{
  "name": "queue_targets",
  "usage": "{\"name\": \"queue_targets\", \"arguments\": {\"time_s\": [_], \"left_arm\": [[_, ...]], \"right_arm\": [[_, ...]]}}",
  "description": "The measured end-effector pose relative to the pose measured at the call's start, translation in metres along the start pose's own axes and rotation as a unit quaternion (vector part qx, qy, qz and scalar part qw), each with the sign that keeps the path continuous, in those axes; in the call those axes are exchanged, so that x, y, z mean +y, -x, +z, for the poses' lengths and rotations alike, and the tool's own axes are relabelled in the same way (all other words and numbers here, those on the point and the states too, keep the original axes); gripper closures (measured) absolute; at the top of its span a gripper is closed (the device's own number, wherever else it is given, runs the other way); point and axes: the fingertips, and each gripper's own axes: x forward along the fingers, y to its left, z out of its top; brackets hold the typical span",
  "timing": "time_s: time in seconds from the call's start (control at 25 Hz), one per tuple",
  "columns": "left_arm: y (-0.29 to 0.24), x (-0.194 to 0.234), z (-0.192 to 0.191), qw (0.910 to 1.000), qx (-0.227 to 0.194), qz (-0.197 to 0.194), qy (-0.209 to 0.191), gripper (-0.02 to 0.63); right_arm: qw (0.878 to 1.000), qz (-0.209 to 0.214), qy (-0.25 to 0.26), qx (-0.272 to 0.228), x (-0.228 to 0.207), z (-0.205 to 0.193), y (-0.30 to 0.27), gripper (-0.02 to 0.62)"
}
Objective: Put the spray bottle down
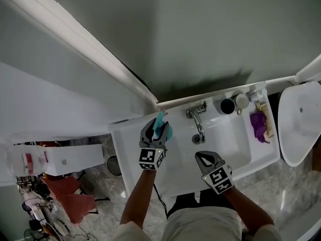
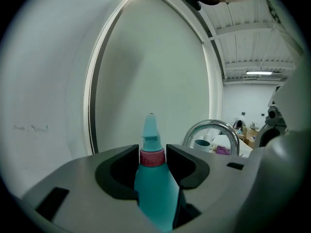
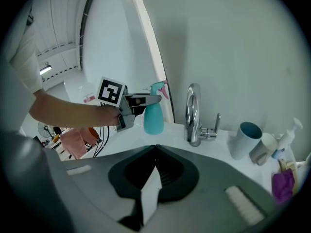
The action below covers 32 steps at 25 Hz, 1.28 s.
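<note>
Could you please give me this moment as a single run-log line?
left gripper: shut on spray bottle | spray bottle: upright, left of faucet, over sink ledge | right gripper: shut, over basin

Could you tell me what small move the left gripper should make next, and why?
Probably ease the spray bottle straight down onto the sink ledge: the left gripper grips its neck, upright, left of the tap; contact isn't clear.

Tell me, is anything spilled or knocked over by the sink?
Nothing stands out. The spray bottle is upright in the left hand-held gripper, and no spill shows on the sink.
</note>
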Motion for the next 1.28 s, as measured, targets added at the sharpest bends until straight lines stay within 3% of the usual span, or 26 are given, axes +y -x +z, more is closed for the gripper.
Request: {"name": "queue_targets", "arguments": {"time_s": [0.64, 1.28], "left_arm": [[-0.062, 0.008, -0.039, 0.9990, -0.044, 0.007, -0.004, 0.430], [-0.058, 0.006, -0.051, 0.9960, -0.086, 0.009, -0.020, 0.426]], "right_arm": [[0.999, 0.027, -0.003, 0.031, 0.009, -0.038, -0.047, 0.584], [0.999, 0.032, -0.010, 0.042, 0.019, -0.059, -0.062, 0.584]]}}
